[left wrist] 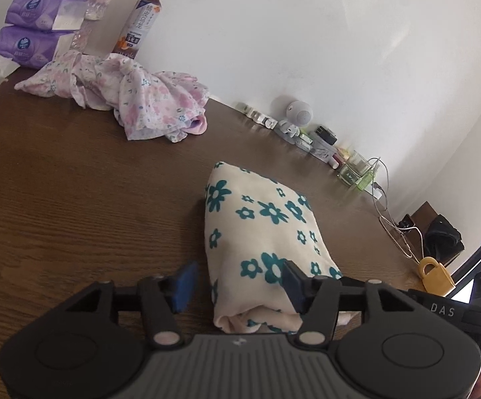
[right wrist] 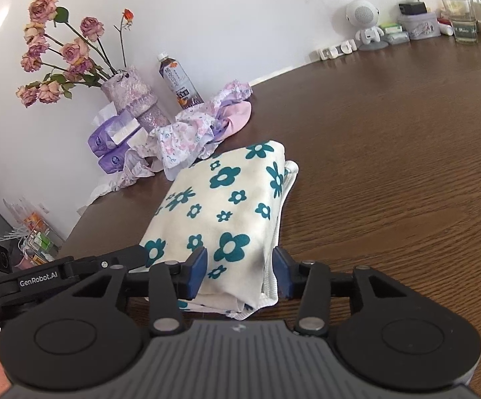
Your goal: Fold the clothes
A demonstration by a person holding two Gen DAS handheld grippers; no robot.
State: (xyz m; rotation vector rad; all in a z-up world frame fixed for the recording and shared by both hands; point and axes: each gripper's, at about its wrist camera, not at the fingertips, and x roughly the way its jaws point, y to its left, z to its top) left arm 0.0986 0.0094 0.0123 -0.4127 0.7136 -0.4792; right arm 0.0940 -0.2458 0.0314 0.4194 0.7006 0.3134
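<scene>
Dark wood-grain desk [right wrist: 390, 173] against a plain white wall [left wrist: 306, 33].
Daylight falls pale across the wall. Along the desk's far edge stand a vase of dried roses [right wrist: 130, 99], stacked purple tissue packs [left wrist: 34, 26], a drink bottle [left wrist: 139, 23], a small white figurine [right wrist: 366, 23] and a glass [right wrist: 458, 21].

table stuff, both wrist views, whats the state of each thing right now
teal flower cloth: folded into a compact bundle, lying flat
pink floral garment: crumpled, unfolded, near the wall
left gripper: open, straddling the near end of the folded cloth
right gripper: open, fingers either side of the cloth's near end
drink bottle: upright, cap on
tissue packs: stacked, top one open
roses: dried, standing in a vase
</scene>
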